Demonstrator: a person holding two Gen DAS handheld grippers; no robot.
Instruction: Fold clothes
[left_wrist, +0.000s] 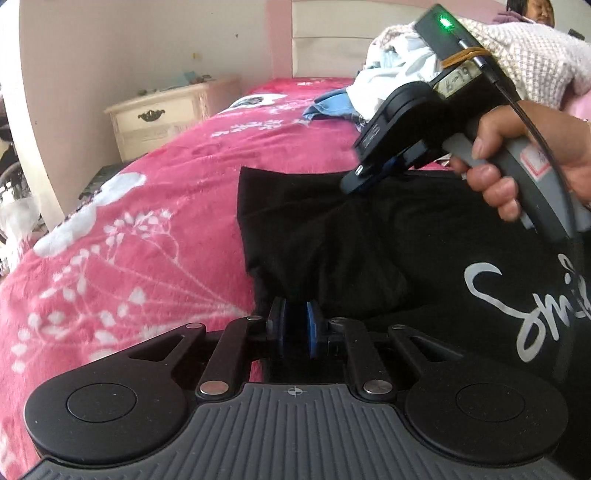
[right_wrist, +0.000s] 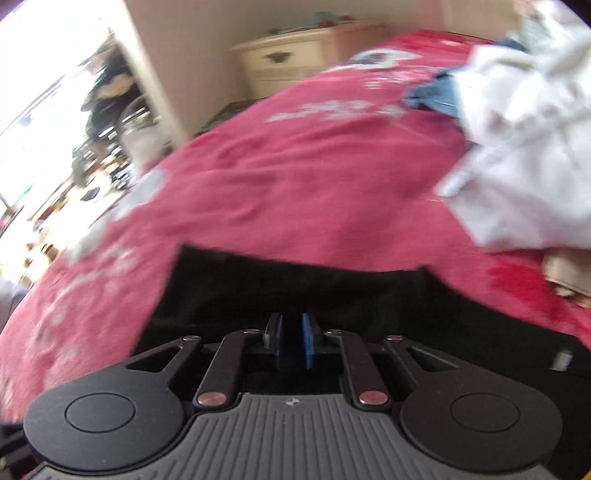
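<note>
I hold the black shirt (left_wrist: 332, 236) on the pink bed cover (left_wrist: 155, 221). My left gripper (left_wrist: 295, 325) has its fingers clamped on a raised fold of the cloth. My right gripper (left_wrist: 364, 177) bites the far hem, I believe, but its own view is blurred. If one thin pinch slips, the fold will fall crooked. The clothes pile (right_wrist: 517, 155) beyond the right fingers could snag.
</note>
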